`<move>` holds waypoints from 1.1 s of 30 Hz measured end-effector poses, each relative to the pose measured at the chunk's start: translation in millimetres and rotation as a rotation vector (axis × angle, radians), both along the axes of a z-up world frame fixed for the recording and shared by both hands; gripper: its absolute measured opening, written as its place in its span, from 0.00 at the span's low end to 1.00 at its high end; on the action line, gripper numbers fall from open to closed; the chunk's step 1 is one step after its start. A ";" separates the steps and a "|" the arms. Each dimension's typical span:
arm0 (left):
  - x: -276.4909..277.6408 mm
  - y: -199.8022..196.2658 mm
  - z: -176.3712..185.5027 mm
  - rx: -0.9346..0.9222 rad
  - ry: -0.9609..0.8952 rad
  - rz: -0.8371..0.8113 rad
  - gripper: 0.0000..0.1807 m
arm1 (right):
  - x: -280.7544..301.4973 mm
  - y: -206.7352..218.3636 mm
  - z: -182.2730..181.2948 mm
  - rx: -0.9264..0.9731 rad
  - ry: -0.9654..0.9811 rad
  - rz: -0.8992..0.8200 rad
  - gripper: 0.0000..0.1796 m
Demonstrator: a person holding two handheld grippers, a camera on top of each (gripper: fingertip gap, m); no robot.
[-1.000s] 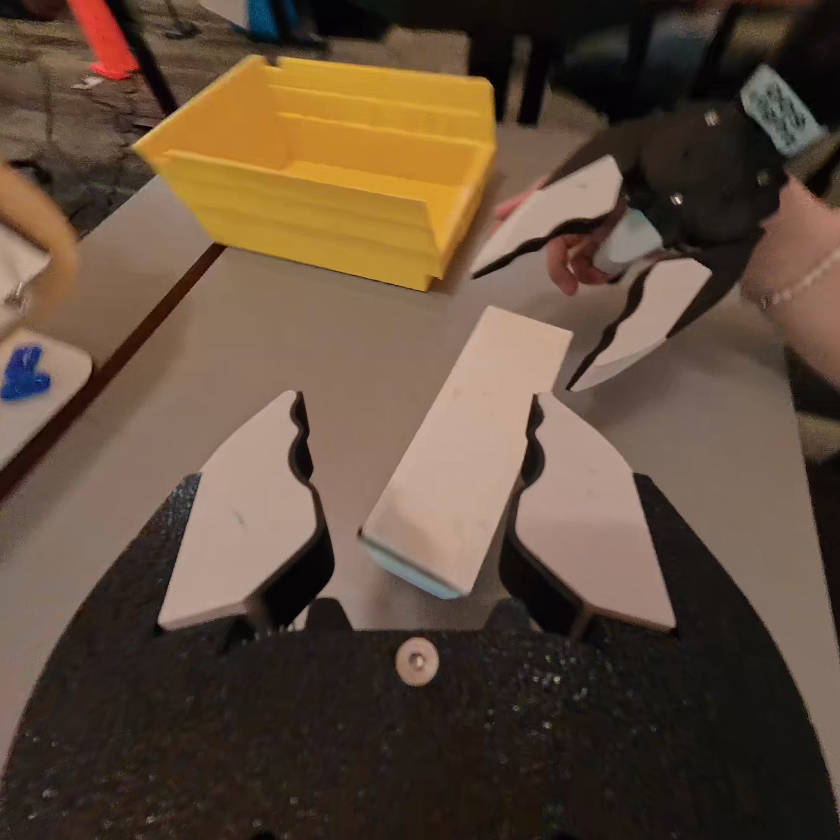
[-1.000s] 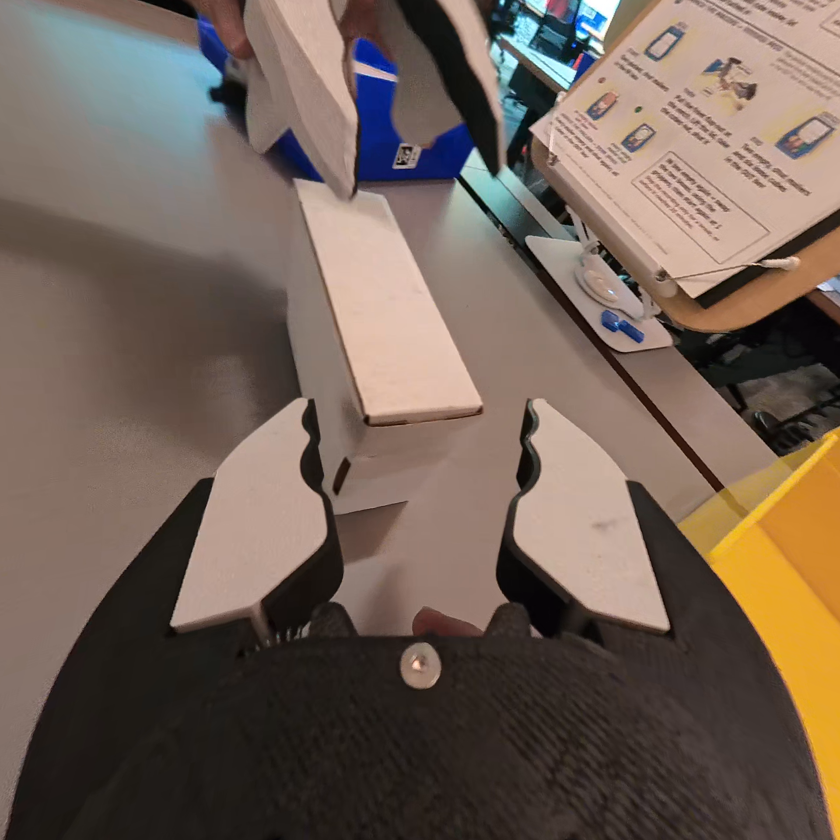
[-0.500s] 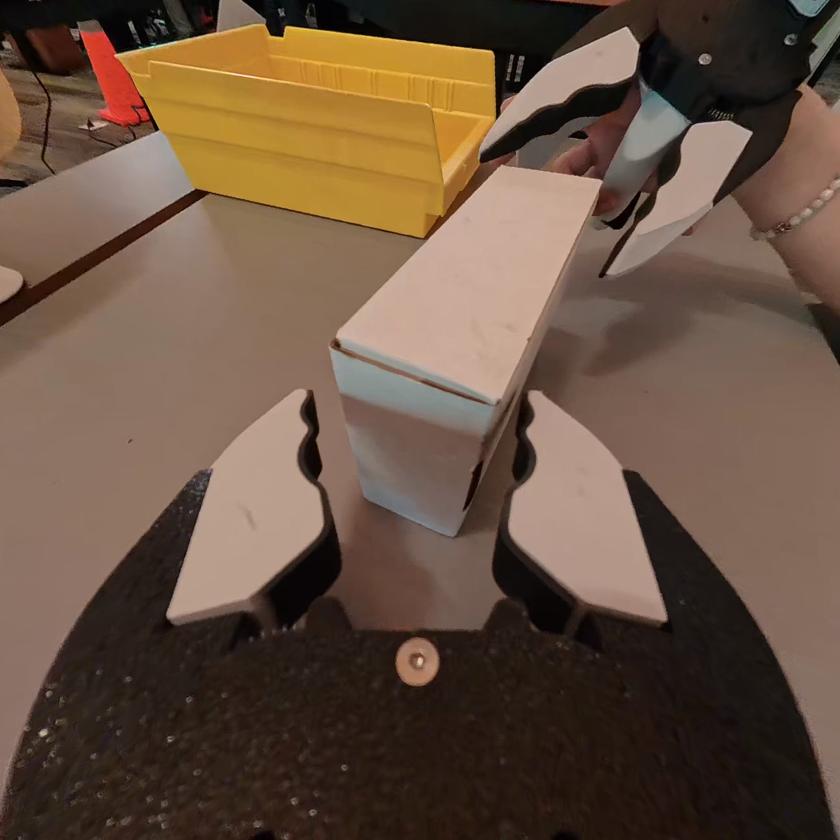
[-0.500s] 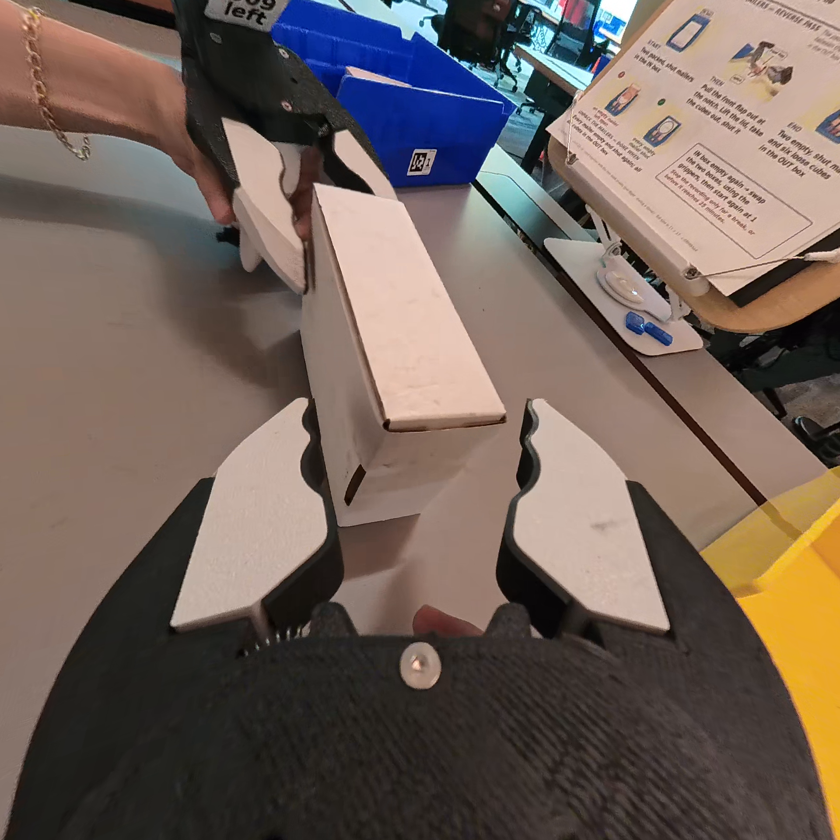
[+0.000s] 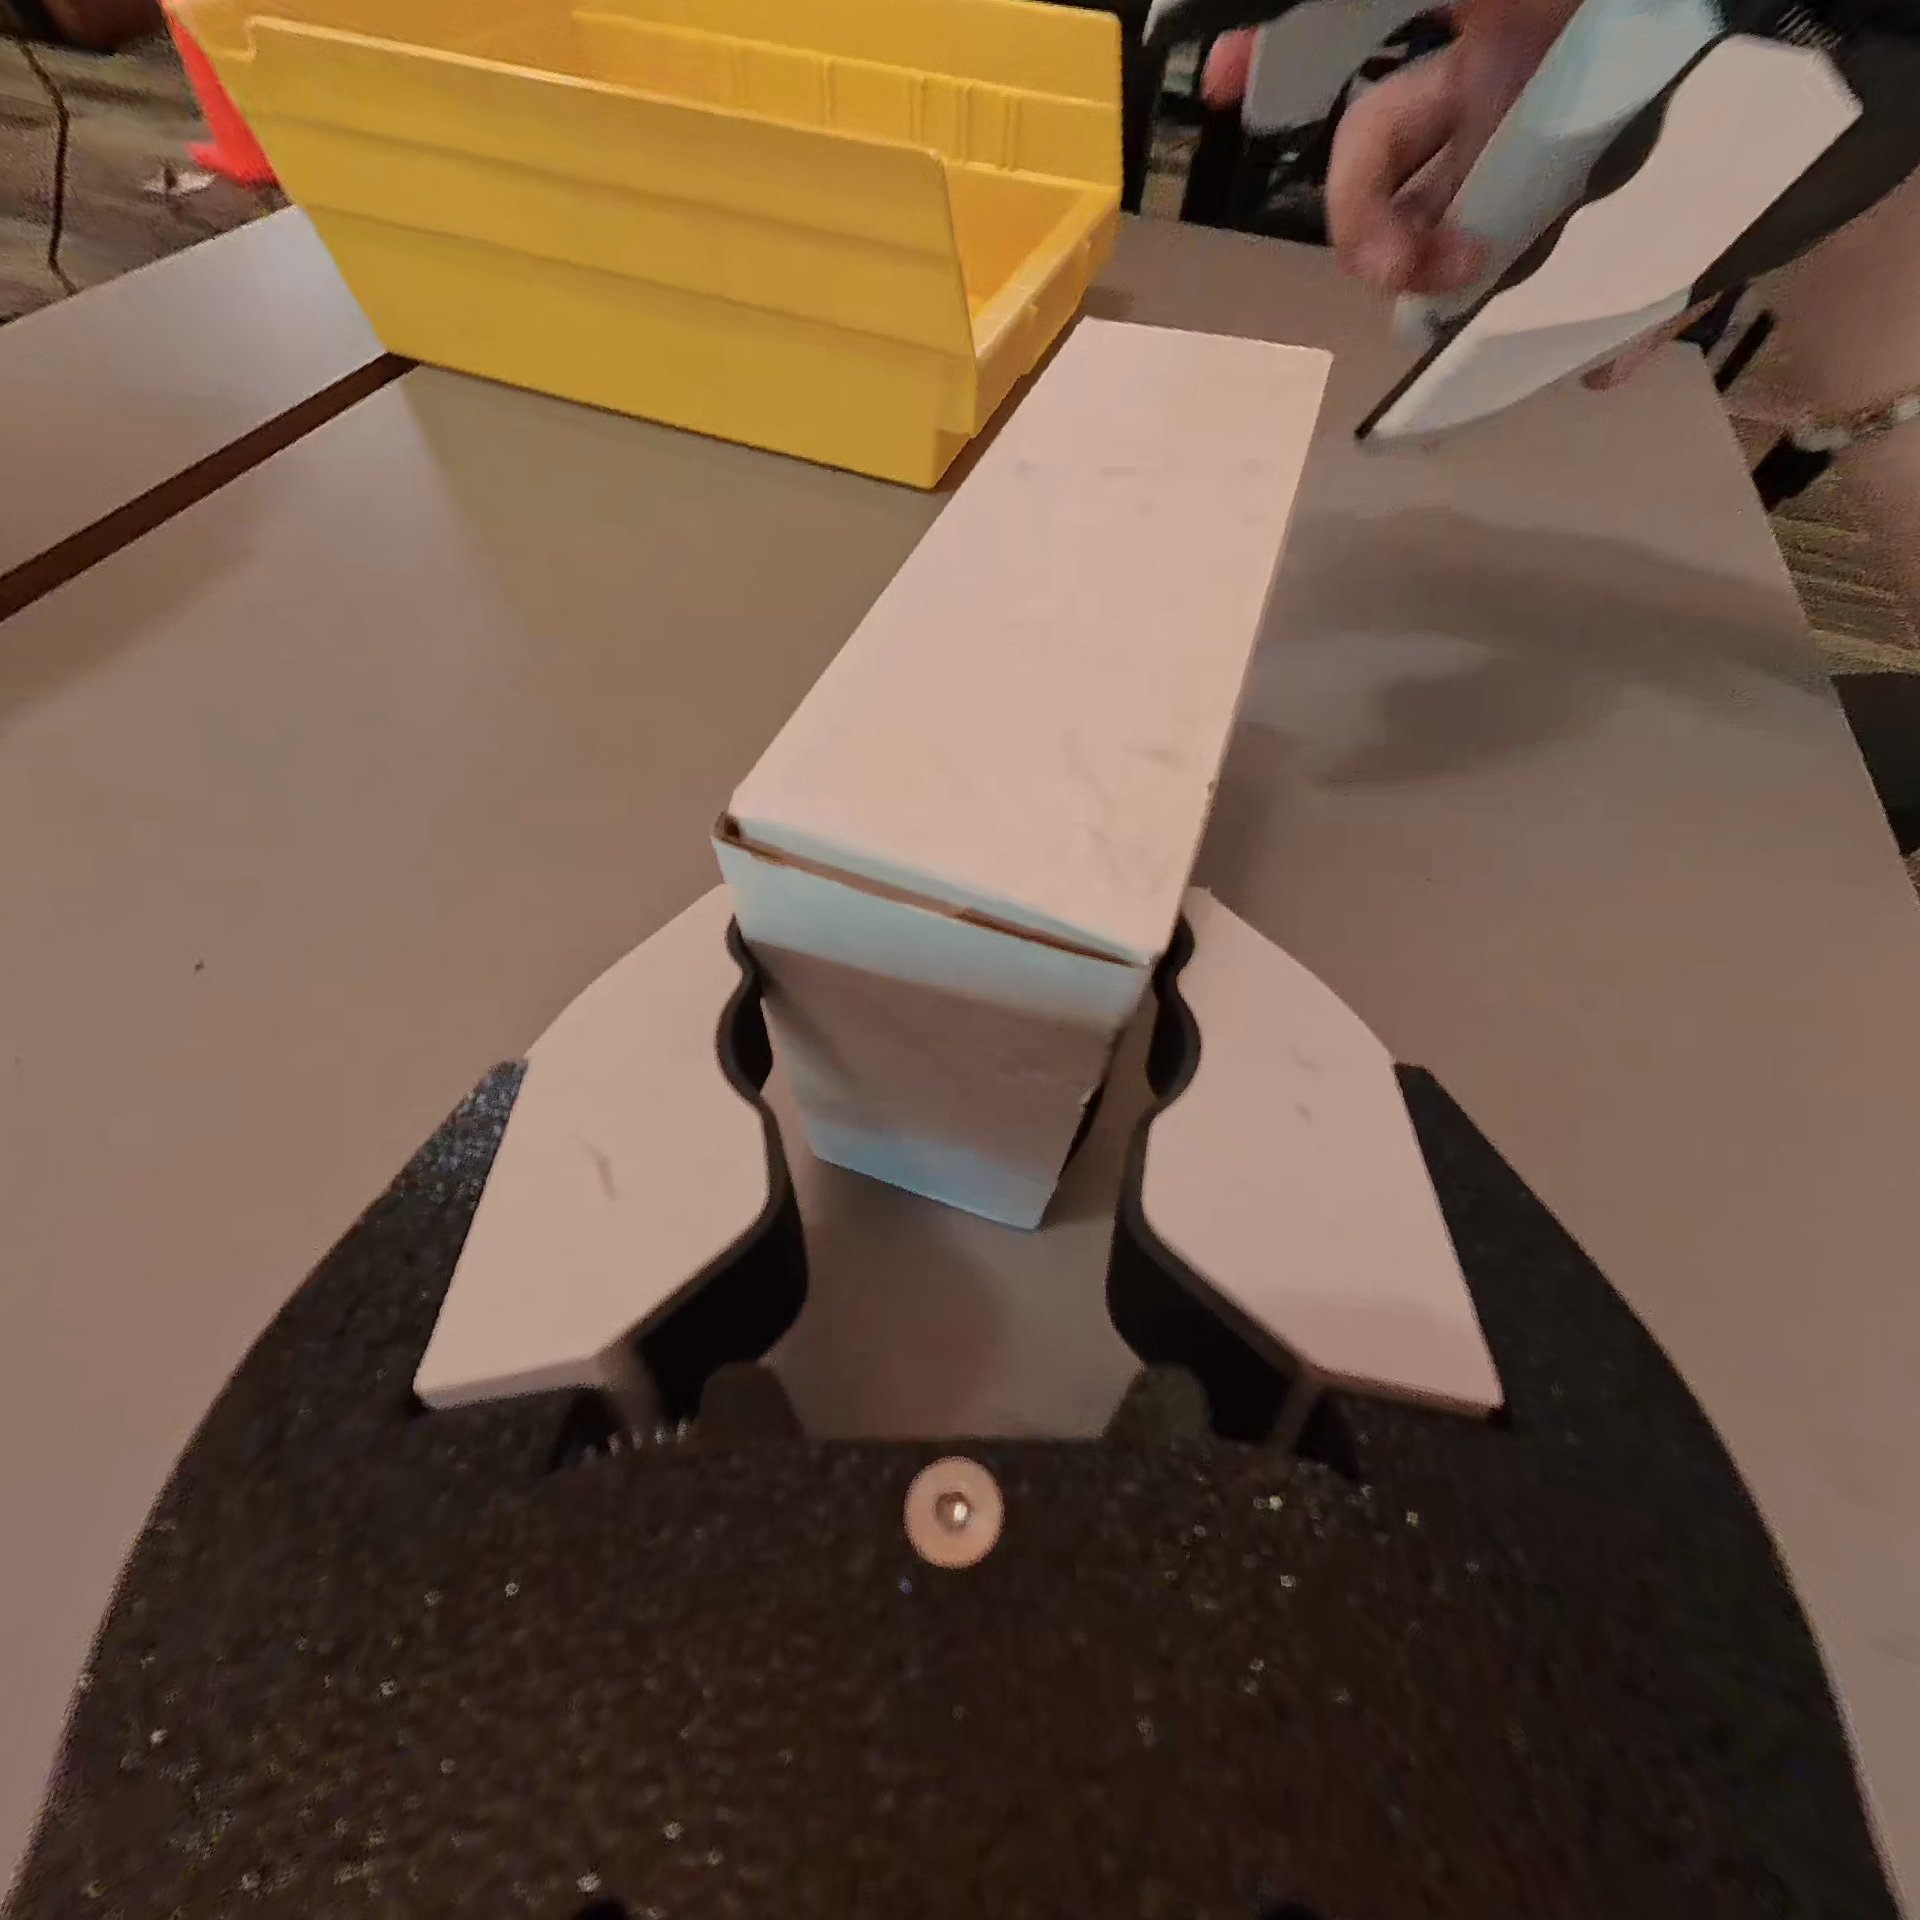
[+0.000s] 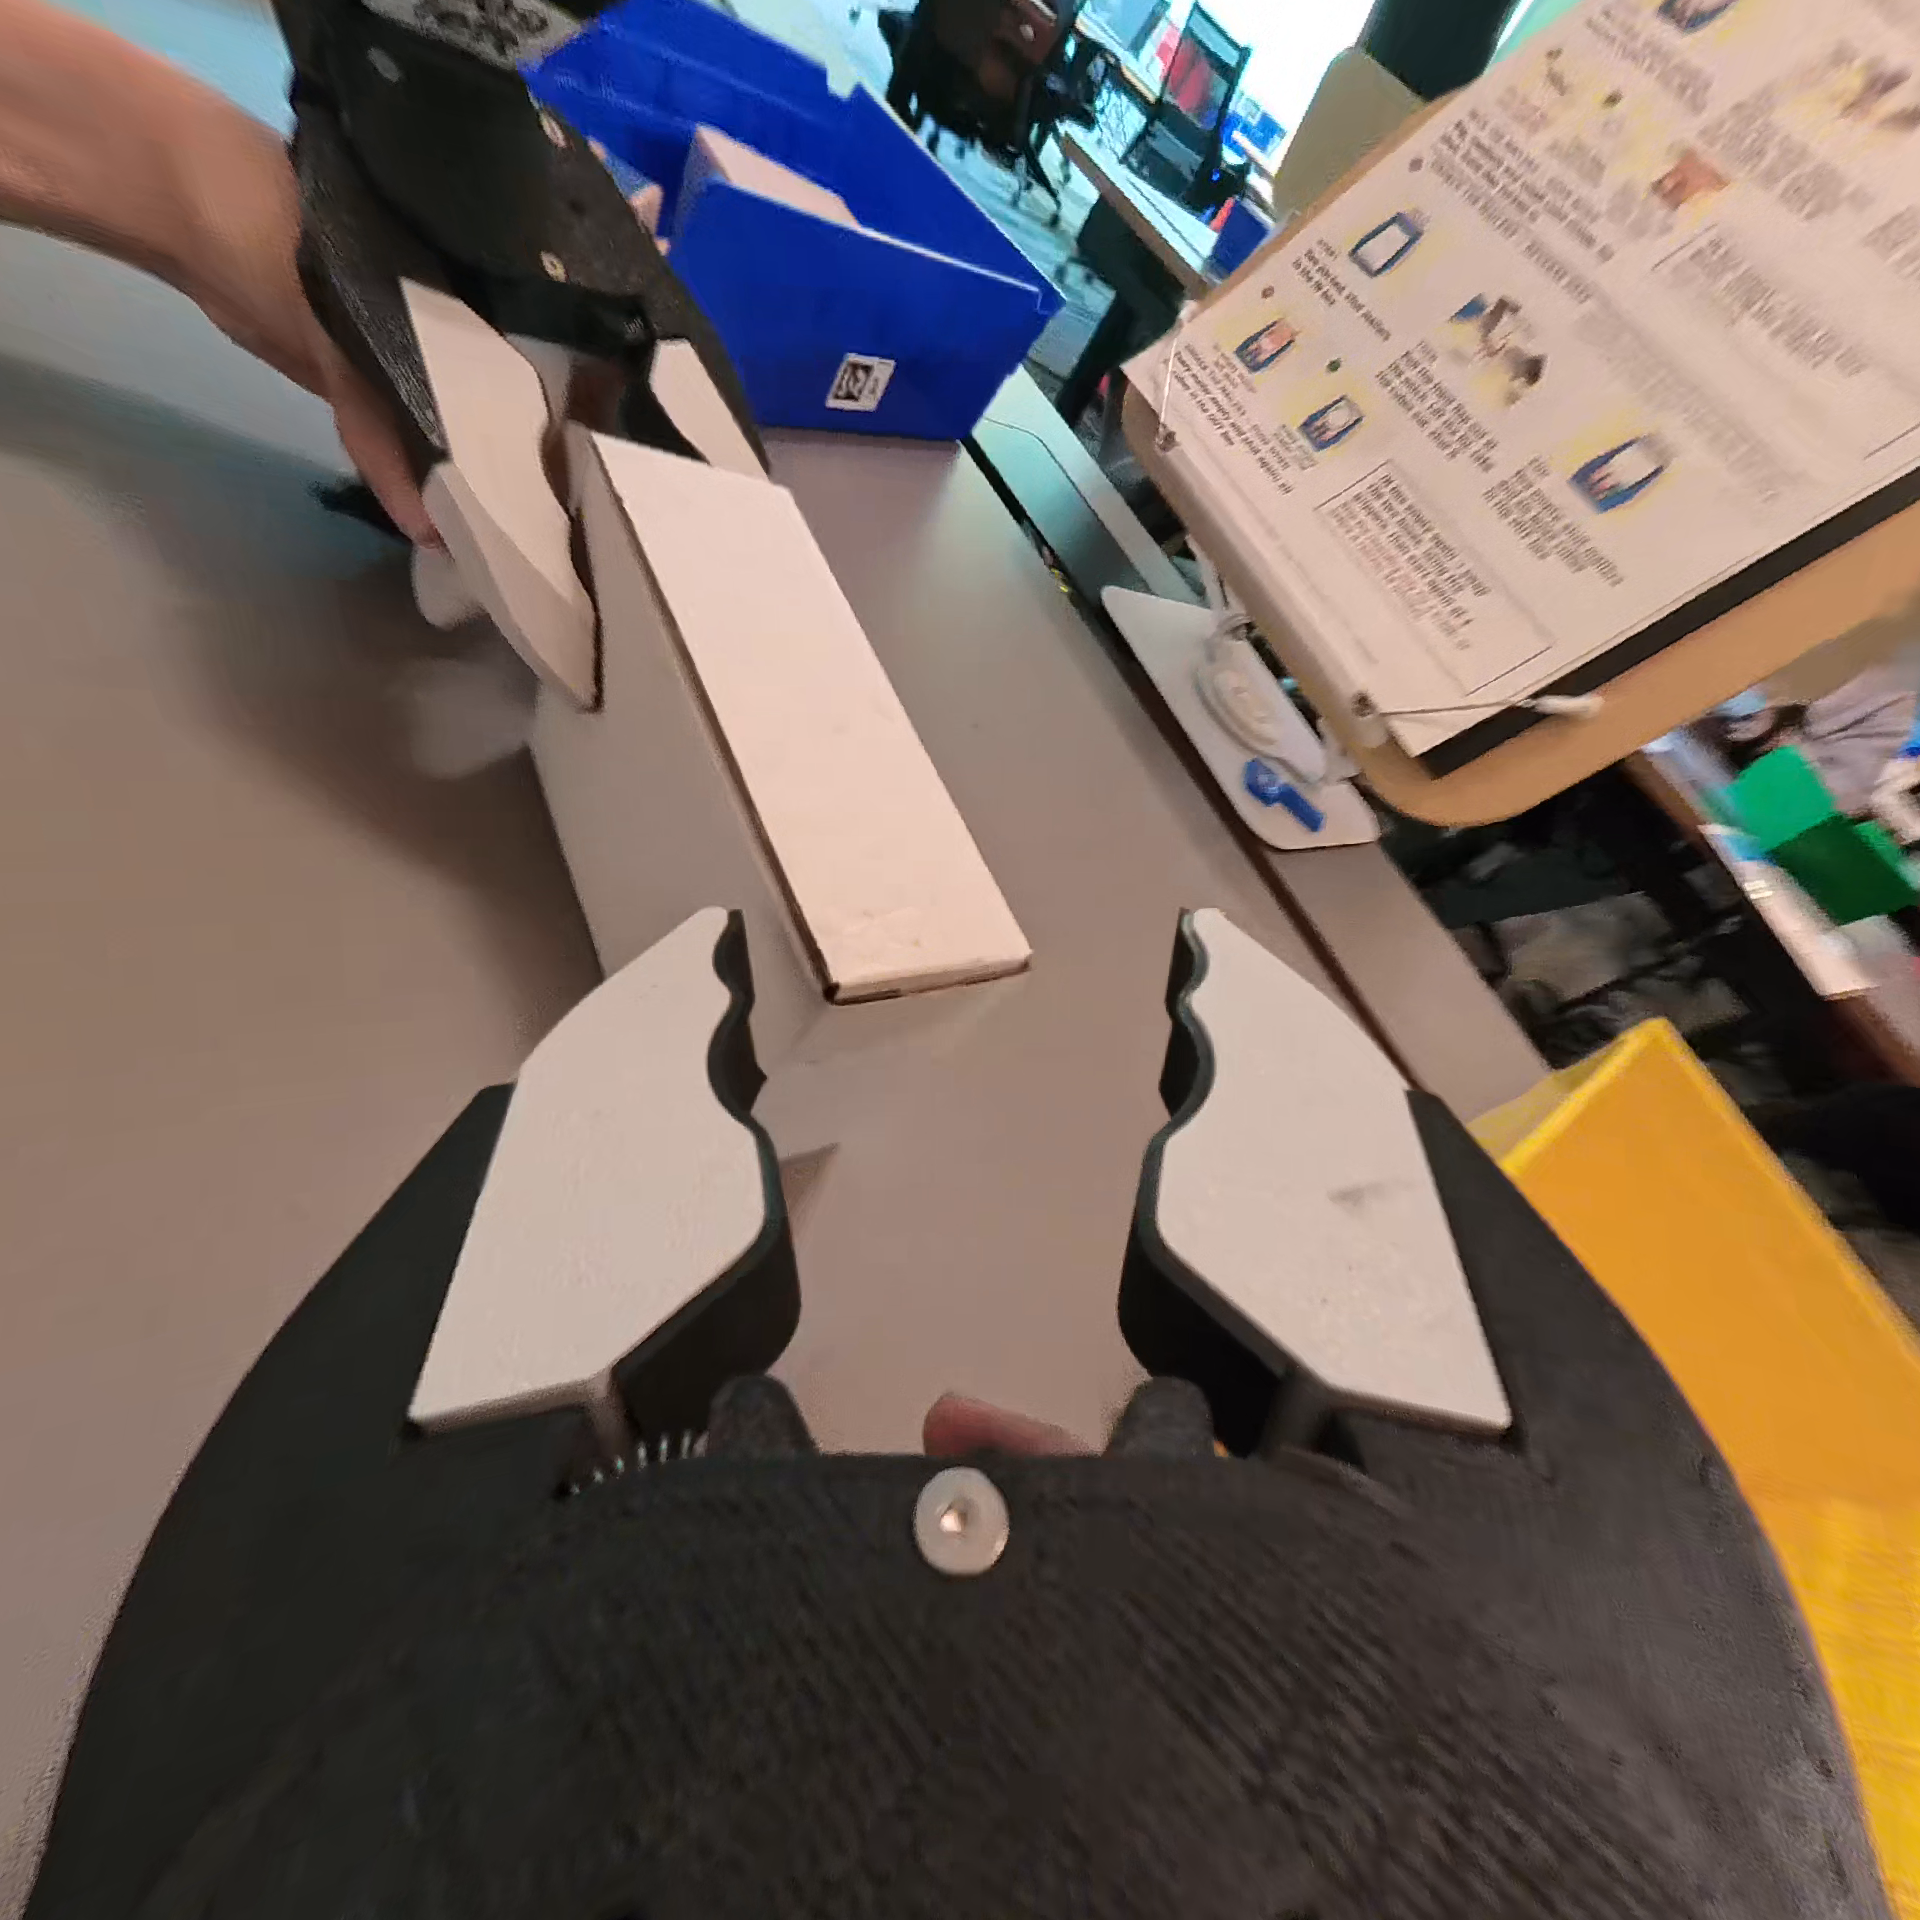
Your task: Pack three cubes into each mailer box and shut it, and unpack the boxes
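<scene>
My left gripper (image 5: 956,935) has its fingers on either side of the near end of the box (image 5: 1049,665), pressed against both side walls, so I am gripping the box at that end. The box is a long white mailer, lid shut, lying flat on the grey table (image 5: 416,675) and running straight away from my left gripper. Past its far end, slightly to the left, sits the yellow bin (image 5: 644,239), close to the box's far corner; whether they touch I cannot tell. Up and to the right of my left gripper, my right gripper (image 5: 1621,260) hangs blurred above the table, clear of the box.

From the right wrist view, my right gripper (image 6: 956,997) is spread wide with nothing between its fingers. The box (image 6: 800,707) lies ahead and slightly left of it, its near end just beyond the left fingertip (image 6: 686,966) and apart from it. At the far end of the box I see my left gripper (image 6: 582,530) clamped on it, my hand (image 6: 208,239) behind it. Beyond that stands a blue bin (image 6: 831,270) with something pale inside. To the right of my right gripper is an instruction sheet (image 6: 1538,364) on a tilted board, and the yellow bin (image 6: 1704,1330) lies close by on the lower right.
</scene>
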State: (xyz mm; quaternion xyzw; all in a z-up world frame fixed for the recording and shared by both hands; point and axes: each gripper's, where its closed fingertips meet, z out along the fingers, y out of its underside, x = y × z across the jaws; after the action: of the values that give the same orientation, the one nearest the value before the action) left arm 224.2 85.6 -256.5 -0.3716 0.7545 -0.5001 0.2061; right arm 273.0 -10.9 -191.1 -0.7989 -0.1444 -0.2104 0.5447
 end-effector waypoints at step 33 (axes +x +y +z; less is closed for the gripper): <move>-58.0 -5.2 0.1 0.013 -0.064 0.022 0.38 | -73.2 3.9 -2.4 -0.325 -0.301 0.203 0.19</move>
State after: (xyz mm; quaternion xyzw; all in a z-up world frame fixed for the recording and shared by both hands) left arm 166.3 80.4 -256.5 -0.3621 0.7467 -0.5045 0.2382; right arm 199.9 -7.0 -193.4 -0.8170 -0.3352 -0.2452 0.3999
